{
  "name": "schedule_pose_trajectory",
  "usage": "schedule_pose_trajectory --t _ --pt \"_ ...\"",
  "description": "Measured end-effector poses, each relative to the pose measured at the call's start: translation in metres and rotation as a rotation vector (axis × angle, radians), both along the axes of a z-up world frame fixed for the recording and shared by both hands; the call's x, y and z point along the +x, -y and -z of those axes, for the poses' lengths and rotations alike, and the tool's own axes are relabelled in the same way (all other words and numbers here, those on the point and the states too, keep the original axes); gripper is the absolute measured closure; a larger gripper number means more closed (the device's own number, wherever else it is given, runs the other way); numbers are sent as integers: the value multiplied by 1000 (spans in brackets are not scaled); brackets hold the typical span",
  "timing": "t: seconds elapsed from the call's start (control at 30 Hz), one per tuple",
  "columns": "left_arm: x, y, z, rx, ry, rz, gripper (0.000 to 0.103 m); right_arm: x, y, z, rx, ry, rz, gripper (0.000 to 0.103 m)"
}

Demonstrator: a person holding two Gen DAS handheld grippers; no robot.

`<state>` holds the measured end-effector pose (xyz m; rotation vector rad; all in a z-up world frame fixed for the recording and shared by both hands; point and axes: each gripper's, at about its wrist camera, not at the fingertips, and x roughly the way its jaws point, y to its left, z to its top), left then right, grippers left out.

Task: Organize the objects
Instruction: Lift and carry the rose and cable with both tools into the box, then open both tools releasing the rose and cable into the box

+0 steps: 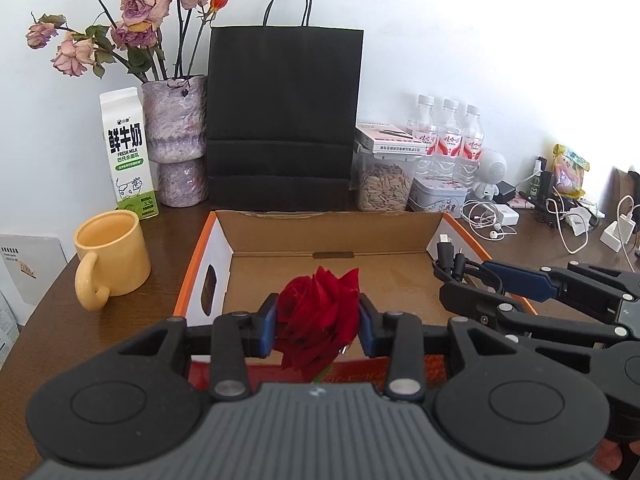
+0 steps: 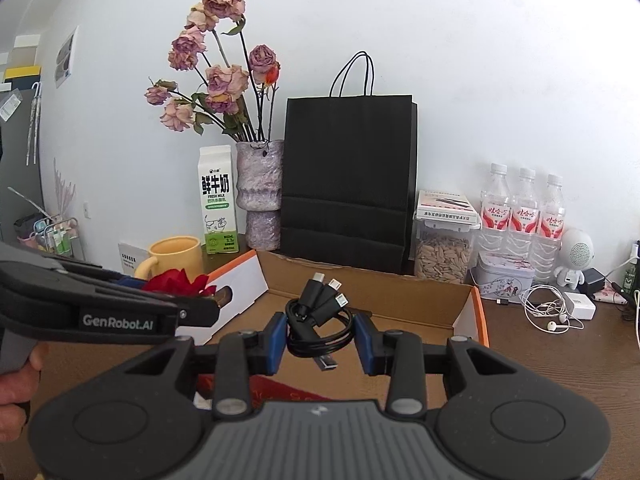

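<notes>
My left gripper is shut on a red rose and holds it over the front of an open cardboard box with orange sides. My right gripper is shut on a coiled black multi-plug cable and holds it above the same box. In the left wrist view the right gripper comes in from the right with the cable over the box's right side. In the right wrist view the left gripper shows at the left with the rose.
Behind the box stand a black paper bag, a vase of dried roses, a milk carton, a yellow mug, a seed jar, three water bottles and a tin. Earphones and chargers lie at the right.
</notes>
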<state>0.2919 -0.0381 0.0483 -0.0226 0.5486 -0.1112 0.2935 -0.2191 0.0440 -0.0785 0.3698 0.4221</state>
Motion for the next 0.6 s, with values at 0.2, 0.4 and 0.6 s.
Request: schedule_pose_trajectory --t 0.2,0.4,0.6 --pt "37 1 9 2 -11 -3 63 38 -3 8 15 -30 26 68" --pt "67 3 24 15 -49 -6 63 64 1 19 25 -79 53 68" --pt "83 3 33 13 -83 -10 57 76 8 26 19 -120 77 67"
